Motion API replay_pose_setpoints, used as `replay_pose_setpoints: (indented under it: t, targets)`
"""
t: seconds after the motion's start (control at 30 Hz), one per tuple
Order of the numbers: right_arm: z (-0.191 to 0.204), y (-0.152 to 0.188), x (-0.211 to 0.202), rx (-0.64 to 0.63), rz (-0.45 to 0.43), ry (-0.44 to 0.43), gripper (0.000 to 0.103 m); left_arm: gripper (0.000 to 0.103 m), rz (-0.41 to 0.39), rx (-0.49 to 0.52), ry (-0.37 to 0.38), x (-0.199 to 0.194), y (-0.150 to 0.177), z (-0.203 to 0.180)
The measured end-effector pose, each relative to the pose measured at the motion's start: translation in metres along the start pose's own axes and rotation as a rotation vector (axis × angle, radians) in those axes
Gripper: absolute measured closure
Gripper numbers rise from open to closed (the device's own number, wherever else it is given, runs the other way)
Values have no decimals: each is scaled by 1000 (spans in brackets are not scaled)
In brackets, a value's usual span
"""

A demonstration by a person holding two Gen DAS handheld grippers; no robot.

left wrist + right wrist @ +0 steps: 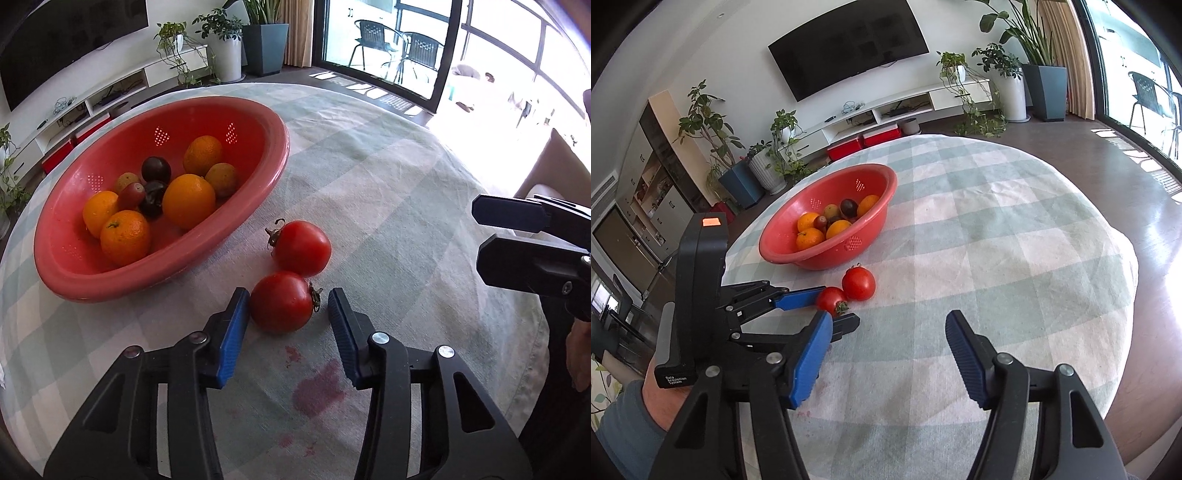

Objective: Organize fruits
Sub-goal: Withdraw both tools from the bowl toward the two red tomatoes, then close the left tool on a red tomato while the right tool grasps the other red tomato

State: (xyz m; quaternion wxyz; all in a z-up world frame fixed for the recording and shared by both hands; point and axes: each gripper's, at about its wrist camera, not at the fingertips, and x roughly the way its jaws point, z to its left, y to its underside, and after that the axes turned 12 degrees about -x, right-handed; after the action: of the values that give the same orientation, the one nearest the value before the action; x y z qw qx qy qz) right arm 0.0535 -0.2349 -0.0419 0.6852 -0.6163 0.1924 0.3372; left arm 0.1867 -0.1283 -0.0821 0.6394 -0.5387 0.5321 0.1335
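A red perforated bowl [273,173] on the checked tablecloth holds several oranges [189,201], dark plums and small greenish fruits. Two red tomatoes lie on the cloth beside it. My left gripper [284,306] is open, its jaws standing either side of the near tomato [281,307]; the left pad touches or nearly touches it. The far tomato [301,248] sits just behind. My right gripper [888,339] is open and empty, above the cloth to the right of the tomatoes [858,283]; it also shows at the right edge of the left wrist view [517,240]. The right wrist view shows the bowl [882,218].
Purple stains [319,387] mark the cloth near my left gripper. The round table's edge curves off to the right [1123,258]. Behind are a TV stand, potted plants and a glass balcony door.
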Motion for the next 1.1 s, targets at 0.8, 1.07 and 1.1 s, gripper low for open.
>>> replay_pose_setpoints:
  t: [0.8,1.07,1.1]
  targets:
    - [31,-23,47,-217,146,8,39,70,-64,-182,5,-39,38,38]
    - [47,-45,88,-370,191,46,44,70,-103,-218,8,-56,47,52]
    - [47,-44,92,-372,199,46,45,70,-100,-212,13,-56,47,51]
